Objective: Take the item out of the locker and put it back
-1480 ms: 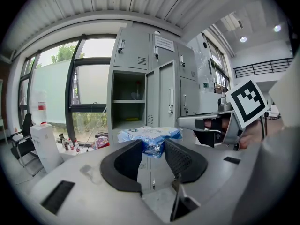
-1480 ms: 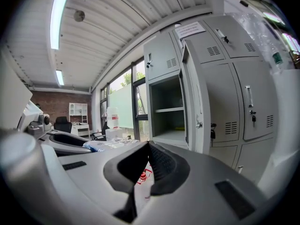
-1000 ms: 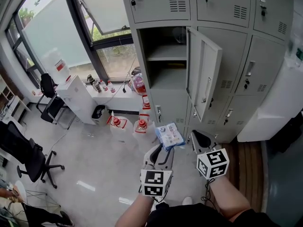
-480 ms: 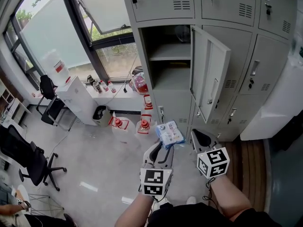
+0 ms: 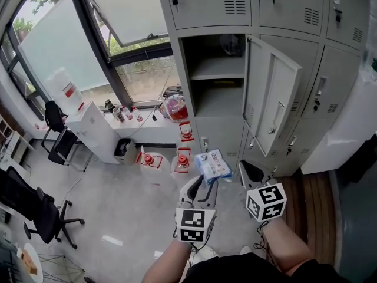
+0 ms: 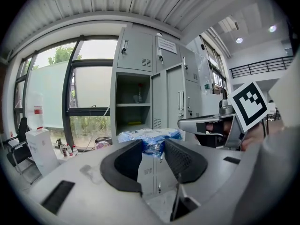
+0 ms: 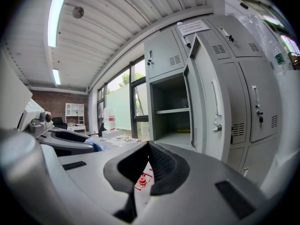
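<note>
My left gripper (image 5: 204, 180) is shut on a blue and white plastic packet (image 5: 212, 165), held at waist height in front of the grey lockers. In the left gripper view the packet (image 6: 149, 138) sits pinched between the dark pads (image 6: 127, 161). The open locker compartment (image 5: 217, 82) is up ahead, with a shelf inside and its door (image 5: 273, 97) swung out to the right. It also shows as the open compartment (image 6: 132, 102) and the open compartment (image 7: 171, 111). My right gripper (image 5: 250, 171) hangs beside the left one, its jaws shut with nothing between them (image 7: 149, 145).
Red-capped jugs (image 5: 181, 156) stand on the floor at the locker's foot. A white cabinet (image 5: 94, 130) with bottles on it is under the window at left. Office chairs (image 5: 32, 208) are at far left. A large white object (image 5: 344, 128) leans at right.
The head view has shifted a little toward the lockers, so the open compartment sits lower and further right. Both grippers keep their places, and the packet stays in the left one.
</note>
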`<state>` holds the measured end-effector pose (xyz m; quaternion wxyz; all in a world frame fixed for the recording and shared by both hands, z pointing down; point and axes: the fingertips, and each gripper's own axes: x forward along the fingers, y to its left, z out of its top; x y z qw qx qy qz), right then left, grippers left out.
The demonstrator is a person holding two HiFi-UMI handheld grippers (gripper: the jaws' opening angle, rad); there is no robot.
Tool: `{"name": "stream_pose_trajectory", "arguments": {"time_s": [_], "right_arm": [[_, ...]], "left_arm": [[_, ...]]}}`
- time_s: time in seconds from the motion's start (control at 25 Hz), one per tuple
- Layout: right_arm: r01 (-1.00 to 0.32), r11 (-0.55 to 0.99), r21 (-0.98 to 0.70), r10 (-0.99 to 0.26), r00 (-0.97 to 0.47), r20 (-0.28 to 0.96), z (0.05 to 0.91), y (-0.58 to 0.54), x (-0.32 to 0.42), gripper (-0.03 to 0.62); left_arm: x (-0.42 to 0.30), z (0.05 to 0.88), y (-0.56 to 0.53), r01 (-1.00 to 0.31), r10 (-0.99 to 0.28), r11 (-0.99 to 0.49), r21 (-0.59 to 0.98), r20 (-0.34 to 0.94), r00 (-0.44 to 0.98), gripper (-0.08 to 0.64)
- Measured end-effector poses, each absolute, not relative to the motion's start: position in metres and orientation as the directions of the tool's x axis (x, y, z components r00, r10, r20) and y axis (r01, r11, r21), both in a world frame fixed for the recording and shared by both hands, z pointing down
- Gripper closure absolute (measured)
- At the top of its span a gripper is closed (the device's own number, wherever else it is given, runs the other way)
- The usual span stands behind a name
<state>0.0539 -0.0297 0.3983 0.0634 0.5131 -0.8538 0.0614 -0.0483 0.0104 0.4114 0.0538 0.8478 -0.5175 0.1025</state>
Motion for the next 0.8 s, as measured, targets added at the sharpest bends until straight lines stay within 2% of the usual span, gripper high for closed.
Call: {"name": "stream_pose_trajectory", "arguments": {"time_s": [0.8], "right_arm": [[-0.913, 0.406, -0.045, -0.898, -0.408, 0.163, 0.401, -0.068, -0.012, 0.54]], "left_arm": [[-0.113, 0.401, -0.039, -0.86, -0.847, -0.51, -0.033, 0.193, 0.495, 0.402]]}}
